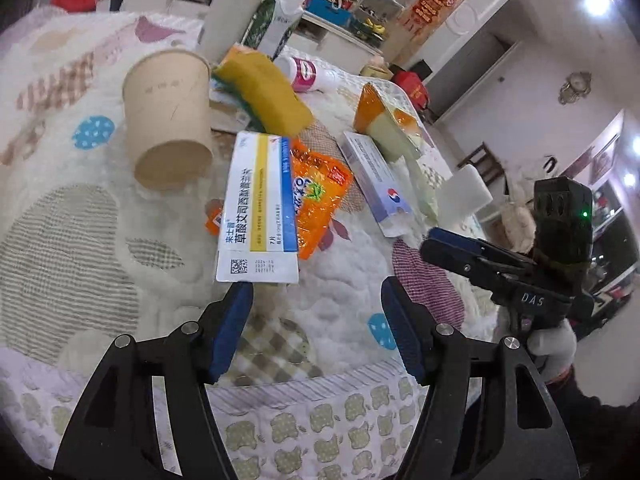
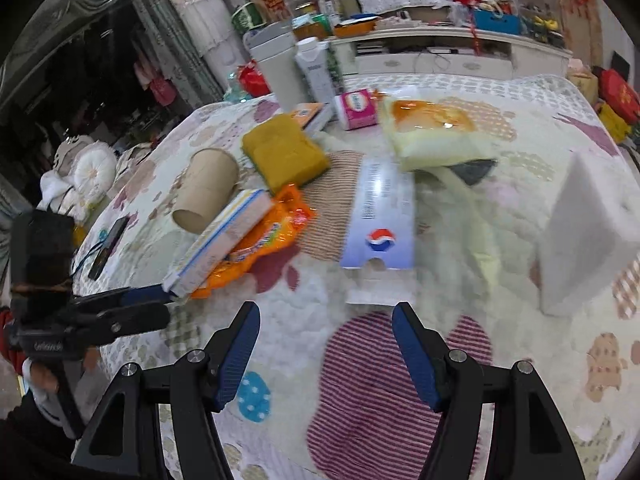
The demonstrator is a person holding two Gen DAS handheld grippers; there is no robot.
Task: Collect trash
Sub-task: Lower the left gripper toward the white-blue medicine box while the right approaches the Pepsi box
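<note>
A quilted cloth (image 1: 60,208) with patchwork shapes covers the counter, and the trash lies scattered across it. Farthest left, a brown paper cup (image 1: 170,120) lies on its side, its base toward the near edge. Just right of the cup and behind it sits a yellow sponge (image 1: 266,92) with a green underside. In front of the sponge, a white medicine box (image 1: 260,208) with a yellow and blue stripe rests tilted on an orange snack wrapper (image 1: 320,200), its near end just ahead of the left gripper (image 1: 318,312). That gripper's jaws stand apart with nothing between them; its left pad is close to the box's near edge, and whether it touches cannot be told.

Further right lies a pale blue box (image 2: 380,220) with a red, white and blue round mark, its open flap toward the near edge. Behind it, a clear bag (image 2: 436,132) with orange print rests partly over the box's far end, and a pink tissue pack (image 2: 358,110) lies beyond. The right gripper (image 2: 326,344) hangs released above a red striped patch, its blue pads wide and empty, the blue box just ahead of it. Farthest right stands a white foam block (image 2: 588,232). A gloved hand (image 1: 554,344) holds the right gripper's handle.
</note>
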